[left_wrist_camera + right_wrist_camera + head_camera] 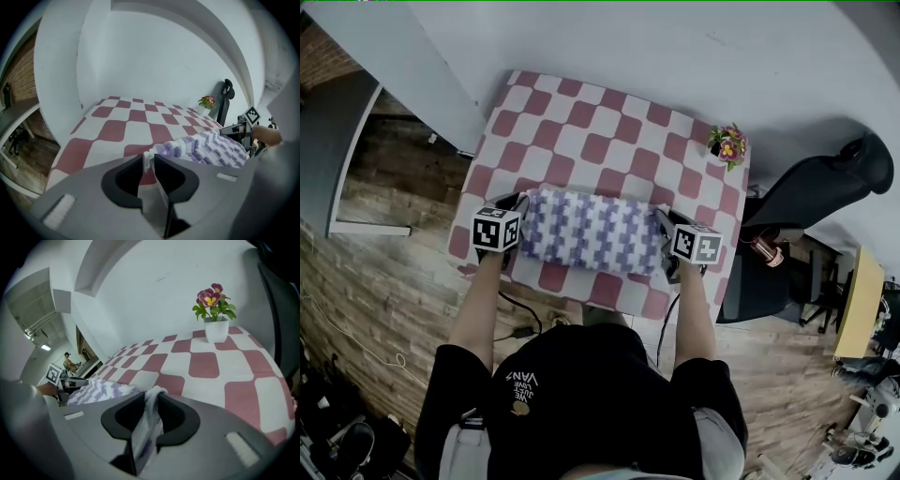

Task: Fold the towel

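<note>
Towel (592, 232): white with purple zigzag, folded into a long band that lies flat on the worktop (581, 122) and spans straight from one set of jaws to the other. It sits on the near half of the worktop, closer to the person than to the wall (694, 47).

Left gripper (522, 202): jaws narrow, pinching the towel's left end. In the left gripper view a white edge of cloth stands up in the slot between them, and the rest of the towel runs off to the right of the jaws toward the other gripper.

Right gripper (661, 221): jaws narrow too, and a fold of the towel's right end fills the gap between them. The cloth pokes up above the jaw tips and hangs down behind them. The bulk of the towel lies to the left of these jaws.

Both grippers point down at a slant and sit low at the towel's ends, one arm out to each.

The worktop has a red-and-white checked cover. Ahead of both sets of jaws it's bare checks up to the wall. A flower pot (728, 145) (white pot, pink and yellow blooms) stands ahead and right of the right jaws, well apart from the towel, at the far right corner.

A black office chair (825, 183) stands off the worktop's right side, and there's a wooden floor (384, 281) below on the left.
</note>
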Demonstrator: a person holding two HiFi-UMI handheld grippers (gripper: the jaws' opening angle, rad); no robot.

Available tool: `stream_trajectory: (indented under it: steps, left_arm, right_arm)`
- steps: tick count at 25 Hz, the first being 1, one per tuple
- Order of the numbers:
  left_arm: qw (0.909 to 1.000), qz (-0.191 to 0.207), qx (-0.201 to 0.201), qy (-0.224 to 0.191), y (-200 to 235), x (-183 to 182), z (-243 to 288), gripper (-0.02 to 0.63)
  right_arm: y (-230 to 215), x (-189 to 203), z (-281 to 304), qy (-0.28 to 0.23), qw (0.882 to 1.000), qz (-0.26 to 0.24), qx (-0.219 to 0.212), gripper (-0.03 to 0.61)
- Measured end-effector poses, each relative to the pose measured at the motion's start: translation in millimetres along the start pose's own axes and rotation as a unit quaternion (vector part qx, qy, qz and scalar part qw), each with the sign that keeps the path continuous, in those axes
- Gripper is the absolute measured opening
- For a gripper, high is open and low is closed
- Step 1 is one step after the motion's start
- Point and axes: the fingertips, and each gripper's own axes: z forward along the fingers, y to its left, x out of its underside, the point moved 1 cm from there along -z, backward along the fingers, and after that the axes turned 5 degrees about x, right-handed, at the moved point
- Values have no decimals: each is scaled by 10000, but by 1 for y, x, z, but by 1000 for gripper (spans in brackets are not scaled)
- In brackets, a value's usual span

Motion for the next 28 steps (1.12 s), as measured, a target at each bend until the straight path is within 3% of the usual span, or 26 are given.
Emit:
stream_trajectory:
  steps: [3, 5, 7, 10, 14, 17, 19, 23, 28]
  left_arm:
    - [9998, -78, -55, -146, 7, 0, -10, 118]
    - [9997, -94, -63, -235, 9, -1, -18, 121]
    - [9994, -68, -93, -316, 8, 0, -26, 126]
    - [9983, 64, -255, -515, 5, 4, -42, 137]
    - [9899, 1073, -440, -819, -26, 7, -64, 138]
    - [9775, 1860, -209, -978, -65, 12, -70, 138]
    - [9692, 2254, 71, -992, -90, 19, -68, 138]
    - [9570, 2760, 534, -715, -121, 46, -57, 138]
    - [9440, 3219, 627, -374, -132, 67, -45, 138]
  right_arm:
    - [5, -2, -11, -146, 9987, 343, -335, 153]
    - [10, -2, -16, -171, 9941, 655, -849, 222]
    - [6, 0, -24, -196, 9883, 986, -1146, 249]
    - [-14, 3, -45, -376, 9886, 1168, -875, 249]
    - [-21, 21, -77, -753, 9832, 1564, -569, 249]
    - [-15, 46, -94, -1035, 9736, 1989, -436, 249]
    - [-13, 59, -102, -1304, 9606, 2428, -359, 255]
    - [-7, 83, -109, -1668, 9309, 3242, -235, 266]
    - [13, 107, -106, -1479, 9079, 3896, -462, 295]
